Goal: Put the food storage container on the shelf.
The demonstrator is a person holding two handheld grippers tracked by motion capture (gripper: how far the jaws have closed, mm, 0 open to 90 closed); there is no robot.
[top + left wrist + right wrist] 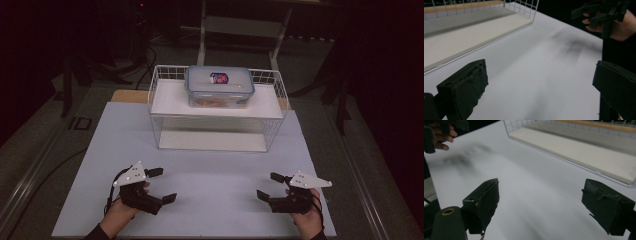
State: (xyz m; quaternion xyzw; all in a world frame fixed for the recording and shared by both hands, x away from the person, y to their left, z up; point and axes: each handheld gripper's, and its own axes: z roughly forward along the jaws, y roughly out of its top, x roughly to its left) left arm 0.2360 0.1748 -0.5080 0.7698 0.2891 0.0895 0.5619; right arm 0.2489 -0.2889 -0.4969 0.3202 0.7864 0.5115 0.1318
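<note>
1. Grippers rest low at the near edge of the white table point(210, 165) in the high view, one in each hand. The left gripper point(164, 185) sits at the near left with its jaws spread wide and nothing between them; the right gripper point(270, 186) sits at the near right, likewise wide and empty. The two point inward, toward each other, and are well apart. Beyond them, at the middle of the table, stands a white wire rack point(272, 82) with two shelves. On its upper shelf lies a clear lidded container point(220, 86) with a blue-edged lid and a sticker on top; something orange shows through its wall, too small to tell what. The container is well apart from both grippers.

2. The left gripper view looks between the left gripper point(540, 85) and its two black jaws, set far apart over bare table point(544, 62), gripping nothing. The lower shelf of the wire rack point(526, 7) runs across the upper left. The person's other hand, holding the right gripper point(599, 13), shows at the upper right.

3. The right gripper view shows the right gripper point(541, 202) with its jaws equally wide and empty above the table point(529, 177). The wire rack point(509, 127) and its lower shelf cross the upper right. The hand on the left gripper point(436, 130) appears at the upper left corner.
</note>
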